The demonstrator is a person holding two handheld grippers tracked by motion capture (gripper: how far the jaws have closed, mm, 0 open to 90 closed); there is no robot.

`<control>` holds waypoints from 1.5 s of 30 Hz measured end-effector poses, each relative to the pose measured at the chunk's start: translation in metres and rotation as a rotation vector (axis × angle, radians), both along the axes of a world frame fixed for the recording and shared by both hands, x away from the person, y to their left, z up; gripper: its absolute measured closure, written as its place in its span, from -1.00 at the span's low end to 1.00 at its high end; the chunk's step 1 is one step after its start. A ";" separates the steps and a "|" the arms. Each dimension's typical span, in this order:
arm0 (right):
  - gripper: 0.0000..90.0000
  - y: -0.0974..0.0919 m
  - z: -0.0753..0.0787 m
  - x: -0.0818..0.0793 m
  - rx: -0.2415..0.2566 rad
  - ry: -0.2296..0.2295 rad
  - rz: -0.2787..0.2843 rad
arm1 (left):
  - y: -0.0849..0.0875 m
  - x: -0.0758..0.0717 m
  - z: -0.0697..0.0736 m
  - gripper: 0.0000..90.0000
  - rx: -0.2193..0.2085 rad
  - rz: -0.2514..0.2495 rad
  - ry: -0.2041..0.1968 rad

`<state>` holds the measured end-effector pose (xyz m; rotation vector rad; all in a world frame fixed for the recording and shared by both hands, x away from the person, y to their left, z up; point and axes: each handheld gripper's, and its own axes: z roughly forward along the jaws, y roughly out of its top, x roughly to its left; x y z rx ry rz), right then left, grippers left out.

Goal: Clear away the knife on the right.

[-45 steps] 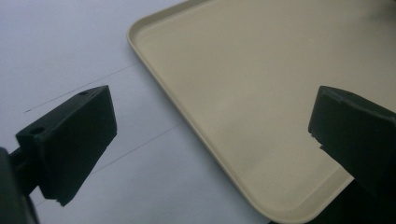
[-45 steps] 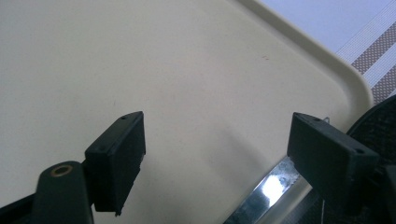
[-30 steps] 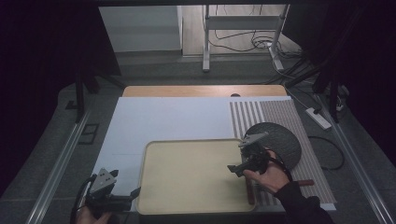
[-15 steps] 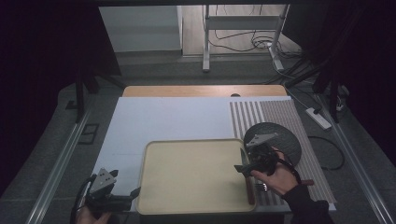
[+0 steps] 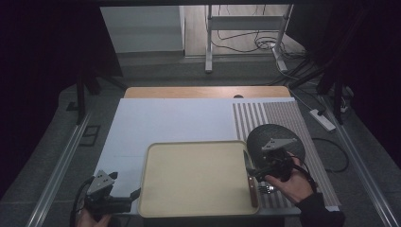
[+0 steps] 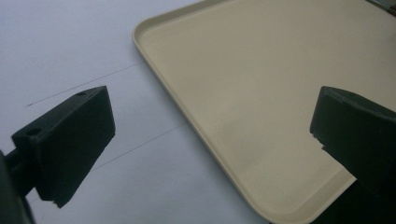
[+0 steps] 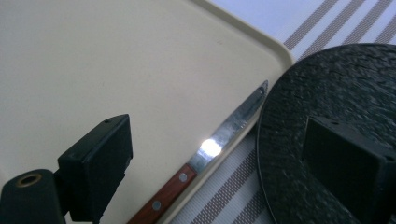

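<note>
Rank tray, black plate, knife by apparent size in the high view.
1. tray, by far the largest.
2. black plate, part hidden behind the right gripper.
3. knife, a thin strip on the tray's right rim.

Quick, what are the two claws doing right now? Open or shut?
Left claw: open, holding nothing, over the tray edge.
Right claw: open, holding nothing, above the knife.

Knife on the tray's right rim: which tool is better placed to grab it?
Right. The right tool hangs open directly over the knife; the left tool sits open at the tray's opposite corner.
</note>
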<state>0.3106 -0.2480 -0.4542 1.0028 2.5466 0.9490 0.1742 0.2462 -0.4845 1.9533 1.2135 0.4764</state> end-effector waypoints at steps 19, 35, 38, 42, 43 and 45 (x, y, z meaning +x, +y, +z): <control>-0.86 -0.038 0.002 -0.019 0.010 -0.013 -0.079 | 0.000 -0.002 0.000 -1.00 0.000 0.005 -0.002; -0.86 -0.072 -0.002 -0.040 0.052 -0.042 -0.166 | 0.000 -0.002 0.000 -1.00 0.003 0.006 -0.002; -0.86 -0.078 -0.004 -0.045 0.066 -0.038 -0.181 | 0.000 -0.002 0.000 -1.00 0.004 0.005 -0.002; -0.86 -0.086 -0.008 -0.050 0.079 -0.038 -0.203 | 0.001 -0.003 0.000 -1.00 0.001 0.006 -0.004; -0.86 -0.088 -0.009 -0.051 0.082 -0.035 -0.208 | 0.001 -0.003 0.000 -1.00 0.000 0.006 -0.003; -0.86 -0.092 -0.012 -0.053 0.085 -0.022 -0.216 | 0.001 -0.003 0.000 -1.00 0.000 0.007 -0.004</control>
